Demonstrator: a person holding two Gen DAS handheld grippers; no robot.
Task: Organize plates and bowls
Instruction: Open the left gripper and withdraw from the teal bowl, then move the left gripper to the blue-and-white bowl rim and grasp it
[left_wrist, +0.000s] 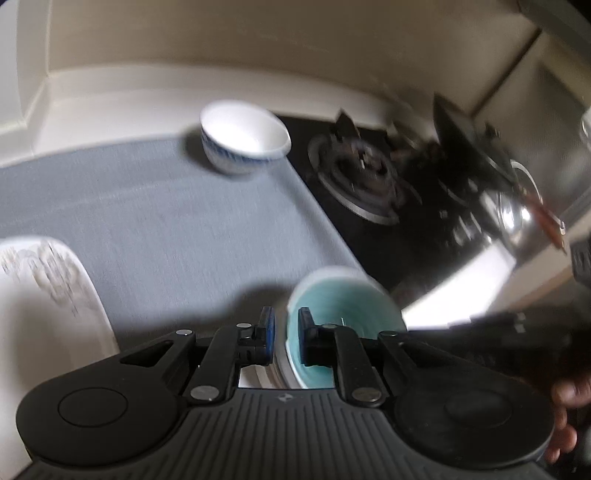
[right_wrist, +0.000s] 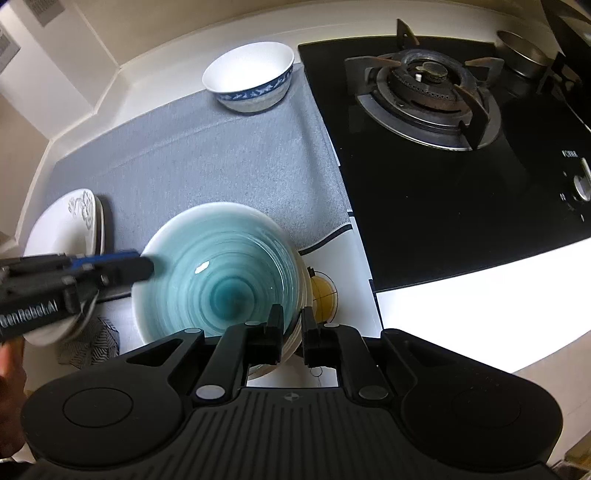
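Teal bowl (right_wrist: 221, 269) on grey mat (right_wrist: 221, 158).

A home kitchen — a gas hob (right_wrist: 424, 92) set in a white counter (right_wrist: 461, 325), a steel kettle (left_wrist: 517, 218) beside it.

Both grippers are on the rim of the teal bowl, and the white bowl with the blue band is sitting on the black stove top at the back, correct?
Not quite. The white bowl with the blue band sits on the grey mat, beside the stove top, not on it; the right wrist view shows this. The rest holds: left gripper and right gripper straddle the teal bowl's rim.
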